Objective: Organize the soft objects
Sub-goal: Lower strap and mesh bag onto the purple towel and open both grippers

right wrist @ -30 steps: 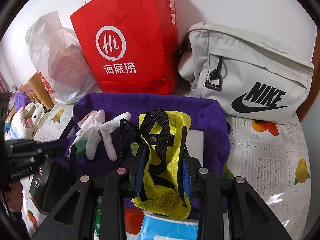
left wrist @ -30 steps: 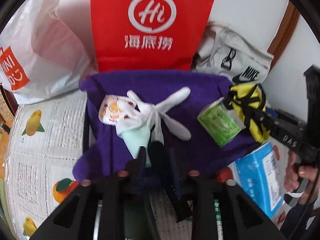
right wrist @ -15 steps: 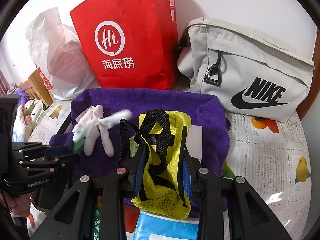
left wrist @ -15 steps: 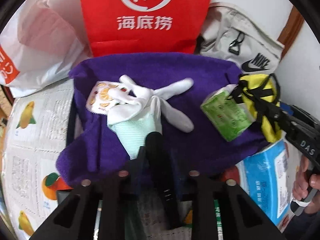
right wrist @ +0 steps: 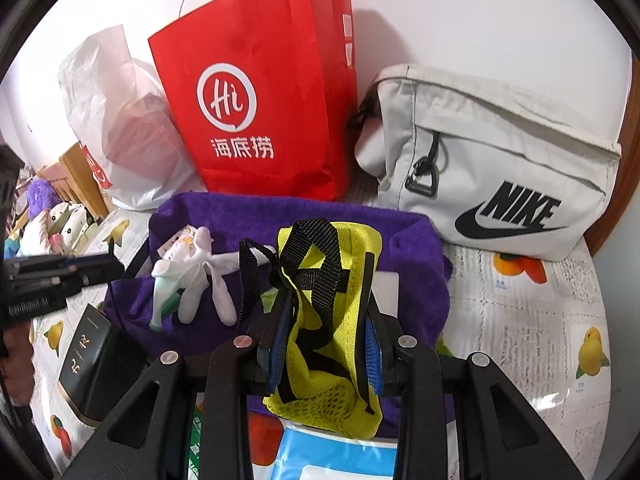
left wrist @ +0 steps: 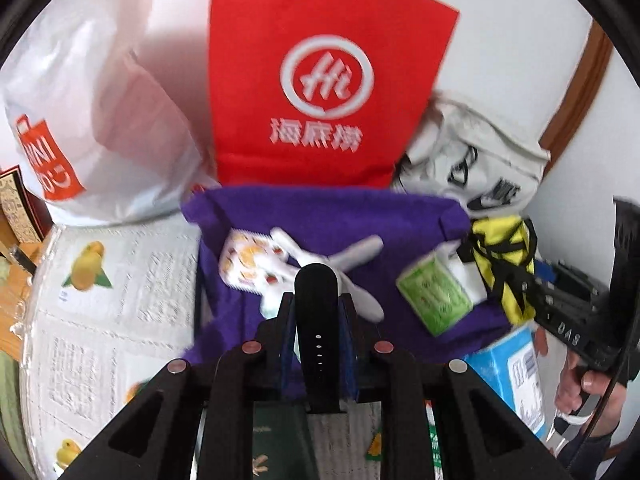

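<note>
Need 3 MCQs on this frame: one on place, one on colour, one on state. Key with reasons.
1. Where does the white glove lie?
A. Inside the paper bag
B. On the purple towel
C. On top of the grey bag

2. What colour is the paper bag with the Hi logo?
A. Blue
B. Green
C. Red

3. What is the right gripper doing?
A. Clamping the yellow mesh bag
B. Open over bare table
C. Gripping the glove

Key: 1 B, the glove rests on the purple cloth; 2 C, its front is plainly red; 3 A, the mesh bag is pinched between both pads.
</note>
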Motion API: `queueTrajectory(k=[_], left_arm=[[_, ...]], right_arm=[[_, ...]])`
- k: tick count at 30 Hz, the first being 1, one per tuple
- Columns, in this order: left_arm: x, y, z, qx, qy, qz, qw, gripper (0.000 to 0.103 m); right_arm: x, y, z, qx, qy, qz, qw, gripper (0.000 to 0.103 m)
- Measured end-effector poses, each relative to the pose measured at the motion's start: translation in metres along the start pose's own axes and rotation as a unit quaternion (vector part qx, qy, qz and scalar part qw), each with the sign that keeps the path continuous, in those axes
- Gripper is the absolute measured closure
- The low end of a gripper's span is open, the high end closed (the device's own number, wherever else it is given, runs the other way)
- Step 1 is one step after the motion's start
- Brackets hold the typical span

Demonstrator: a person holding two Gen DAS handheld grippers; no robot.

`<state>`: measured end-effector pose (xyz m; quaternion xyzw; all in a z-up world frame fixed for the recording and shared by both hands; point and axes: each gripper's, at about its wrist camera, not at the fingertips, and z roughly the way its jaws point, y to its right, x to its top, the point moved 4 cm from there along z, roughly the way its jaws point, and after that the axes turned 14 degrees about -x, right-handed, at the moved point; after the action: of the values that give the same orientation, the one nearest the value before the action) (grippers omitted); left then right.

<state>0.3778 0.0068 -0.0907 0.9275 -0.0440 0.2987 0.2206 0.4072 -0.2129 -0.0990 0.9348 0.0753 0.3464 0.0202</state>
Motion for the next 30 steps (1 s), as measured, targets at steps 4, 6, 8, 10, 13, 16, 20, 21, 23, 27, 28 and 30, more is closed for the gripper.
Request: queueTrajectory(k=[4,6,8,10,13,16,20,21,23,27,28,30], left_arm=[[0.018,-0.007,-0.004,0.002,0.013,0.000,0.9999,0.083],[0.025,-0.013,0.000,0.013,0.016,0.003,0.9998,0.083],[0.030,-0.018,0.005,0.014,0.015,0.000,0.9998,0.083],[0.033,-0.026,0.014,0.018,0.010,-0.003,0.9998,0.083],[0.031,-0.038,0.031,0.022,-0.005,-0.010,0.9997,0.083],[0.029,-0.047,0.044,0.023,-0.013,-0.018,0.9995,0.083],[0.028,-0.053,0.056,0.019,-0.022,-0.022,0.9993,0.083],[0.028,-0.054,0.058,0.021,-0.025,-0.021,0.9993,0.082],[0.029,-0.055,0.060,0.019,-0.026,-0.023,0.9992,0.082],[0.028,-0.057,0.063,0.023,-0.034,-0.020,0.9990,0.074],[0.028,-0.056,0.062,0.024,-0.034,-0.020,0.9989,0.069],[0.027,-0.055,0.061,0.021,-0.033,-0.019,0.9990,0.065]], right_arm=[[0.008,-0.001,0.003,-0.001,0.004,-0.004,1.000,0.070],[0.010,-0.001,0.009,-0.002,0.000,-0.005,1.000,0.070],[0.009,-0.001,0.017,-0.002,-0.007,-0.004,1.000,0.070],[0.007,-0.002,0.025,-0.001,-0.016,-0.005,1.000,0.070],[0.004,-0.003,0.038,0.001,-0.032,-0.008,0.999,0.070],[0.002,-0.004,0.049,0.000,-0.043,-0.011,0.999,0.067],[0.002,-0.003,0.055,0.001,-0.050,-0.009,0.999,0.060],[0.001,-0.003,0.056,0.004,-0.051,-0.009,0.999,0.057],[0.002,-0.002,0.058,0.008,-0.053,-0.006,0.999,0.051],[0.005,-0.001,0.058,-0.001,-0.054,-0.008,0.999,0.045],[0.005,0.000,0.057,-0.002,-0.053,-0.008,0.999,0.043],[0.006,0.001,0.054,-0.002,-0.050,-0.006,0.999,0.032]])
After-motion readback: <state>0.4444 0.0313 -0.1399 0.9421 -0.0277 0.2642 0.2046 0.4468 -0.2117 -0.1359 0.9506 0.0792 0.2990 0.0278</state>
